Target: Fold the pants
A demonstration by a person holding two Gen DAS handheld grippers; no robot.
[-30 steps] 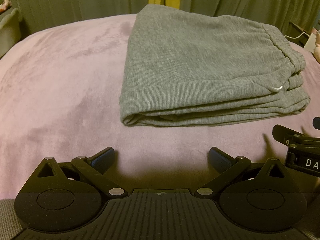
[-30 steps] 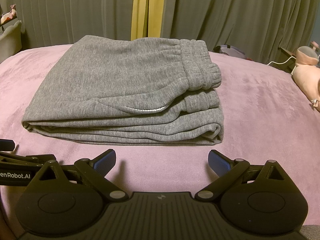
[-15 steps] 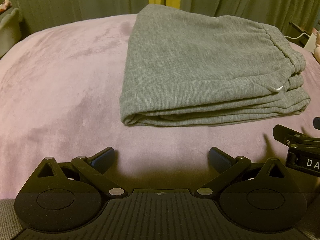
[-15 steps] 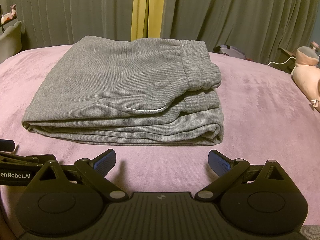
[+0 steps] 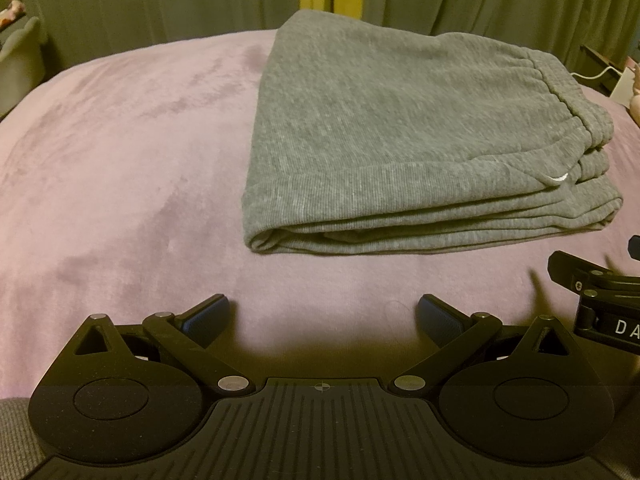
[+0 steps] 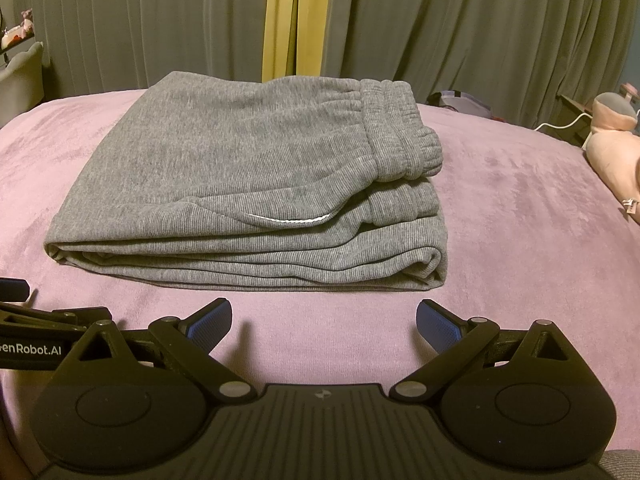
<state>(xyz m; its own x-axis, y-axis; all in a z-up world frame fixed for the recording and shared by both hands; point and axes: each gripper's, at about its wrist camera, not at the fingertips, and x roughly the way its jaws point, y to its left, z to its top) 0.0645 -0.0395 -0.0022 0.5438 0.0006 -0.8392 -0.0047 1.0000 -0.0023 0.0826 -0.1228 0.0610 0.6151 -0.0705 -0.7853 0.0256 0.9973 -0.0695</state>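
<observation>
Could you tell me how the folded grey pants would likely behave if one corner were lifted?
The pants are soft knit in loose stacked layers, so they would probably droop and unfold. The thick elastic waistband might drag that side down. On the plush blanket, they likely wouldn't slide.

Ahead of the tongs, the pants (image 6: 248, 184) are showing ribbed, matt grey knit cloth. Under them the blanket (image 5: 120, 168) is looking plush, velvety, with a faint sheen.

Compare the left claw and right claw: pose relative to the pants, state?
The left claw faces the grey pants' folded left corner, with the stack off to its right; the right claw faces the stack's middle, waistband ahead-right. The left claw's pads look dark; the right claw's pads look brighter blue. Both are open, empty, short of the pants, above the pink blanket.
</observation>
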